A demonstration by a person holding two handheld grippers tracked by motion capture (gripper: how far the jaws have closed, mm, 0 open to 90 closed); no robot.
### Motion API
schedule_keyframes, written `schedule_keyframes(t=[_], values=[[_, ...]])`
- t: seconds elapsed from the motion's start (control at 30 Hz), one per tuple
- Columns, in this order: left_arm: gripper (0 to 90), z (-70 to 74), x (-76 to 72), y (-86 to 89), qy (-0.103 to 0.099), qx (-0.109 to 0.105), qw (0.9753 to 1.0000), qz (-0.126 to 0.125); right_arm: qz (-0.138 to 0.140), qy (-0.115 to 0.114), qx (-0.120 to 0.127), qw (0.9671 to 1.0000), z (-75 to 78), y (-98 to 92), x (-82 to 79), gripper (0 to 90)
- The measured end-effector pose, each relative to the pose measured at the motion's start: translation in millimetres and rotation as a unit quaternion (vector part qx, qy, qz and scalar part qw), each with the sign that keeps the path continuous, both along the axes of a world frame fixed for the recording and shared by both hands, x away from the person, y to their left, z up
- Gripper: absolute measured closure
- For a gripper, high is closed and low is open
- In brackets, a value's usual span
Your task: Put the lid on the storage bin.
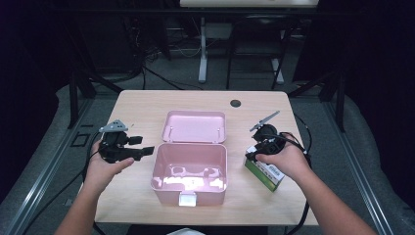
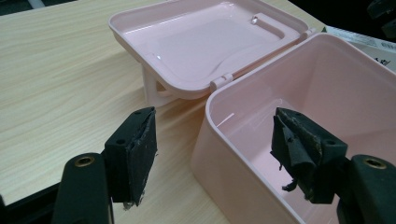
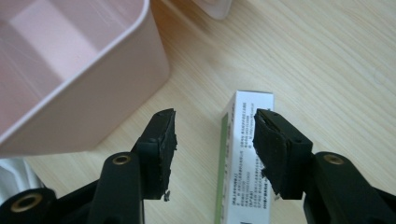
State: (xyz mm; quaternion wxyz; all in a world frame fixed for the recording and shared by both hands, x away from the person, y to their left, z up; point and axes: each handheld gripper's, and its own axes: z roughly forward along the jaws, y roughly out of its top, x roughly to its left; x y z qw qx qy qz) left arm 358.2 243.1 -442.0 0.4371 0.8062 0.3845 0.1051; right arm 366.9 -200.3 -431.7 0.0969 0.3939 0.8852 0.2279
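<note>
**Carton first: take the small box cleanly, then bring it to the pink case**

Carton [image 3: 245,154], white and green with small print, lies flat on the table [image 1: 142,105] at the lower right of the high view, just beside the open pink case [image 1: 190,169]. Your right gripper [image 3: 215,140] is spread open over it: the carton lies between the jaws, closer to the right one, and nothing is clamped yet. I judge that the step in hand is the pick-up. Shift the gripper a little so the carton is centred, lower until the pads reach its long sides, and close slowly; a thin cardboard box is probably easy to crush or to make slide on smooth wood.

Your left gripper [image 2: 215,154] is open too and holds nothing. One jaw stands outside the case wall and one over the inside. If you want to steady the case, close gently on that wall, because I think a light plastic case may slide.

The surface is pale wood grain, with a dark round hole [image 1: 236,103] near its far edge. The lid [image 1: 195,126] lies back towards the upper middle of the frame. The room around is dark, with cables [image 1: 161,78] and frame legs on a grey floor.
</note>
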Motion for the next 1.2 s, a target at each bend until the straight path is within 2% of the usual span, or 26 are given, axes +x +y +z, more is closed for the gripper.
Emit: schedule_keyframes(t=[0.13, 0.2, 0.27, 0.53, 0.67, 0.73, 0.93, 1.03, 1.13, 1.2], values=[[31.4, 0.0, -0.1, 0.4, -0.004, 0.0, 1.0, 0.002, -0.006, -0.001, -0.009, 0.9999, 1.6, -0.7, 2.1, 49.2], [31.3, -0.1, 0.0, 0.4, -0.003, 0.005, 1.0, 0.0, -0.008, -0.001, -0.021, 0.9997, 2.4, -2.2, 3.9, 49.1], [31.6, -0.4, -0.3, 0.1, -0.007, 0.009, 0.9999, 0.004, -0.009, -0.008, -0.028, 0.9995, 2.4, -4.3, 5.6, 48.1], [40.7, 1.2, -1.1, 2.4, -0.004, 0.01, 0.9999, 0.003, -0.018, 0.015, -0.035, 0.9991, 0.8, -9.2, 9.8, 49.5], [41.7, 0.4, -0.9, 2.5, -0.006, 0.015, 0.9998, 0.008, -0.007, 0.016, -0.06, 0.9981, -1.7, -10.6, 11.2, 50.5], [41.7, -0.1, -0.8, 2.9, -0.008, 0.011, 0.9998, 0.012, -0.006, 0.025, -0.067, 0.9974, -3.5, -11.1, 11.8, 54.0], [47.4, -0.6, -0.5, 4.0, -0.003, 0.003, 1.0, 0.003, -0.011, 0.053, -0.074, 0.9958, -6.9, -14.0, 15.2, 55.6], [52.4, -1.2, -0.8, 1.7, 0.009, 0.017, 0.9998, -0.004, -0.017, 0.059, -0.08, 0.9949, -8.8, -15.2, 16.0, 57.0], [51.1, -1.6, -1.0, 0.1, 0.007, 0.025, 0.9997, 0.0, -0.014, 0.065, -0.083, 0.9943, -10.1, -15.8, 16.6, 59.2], [49.5, -1.7, -0.9, 0.3, 0.005, 0.022, 0.9997, 0.003, -0.016, 0.071, -0.081, 0.994, -10.5, -15.6, 16.8, 59.9]])
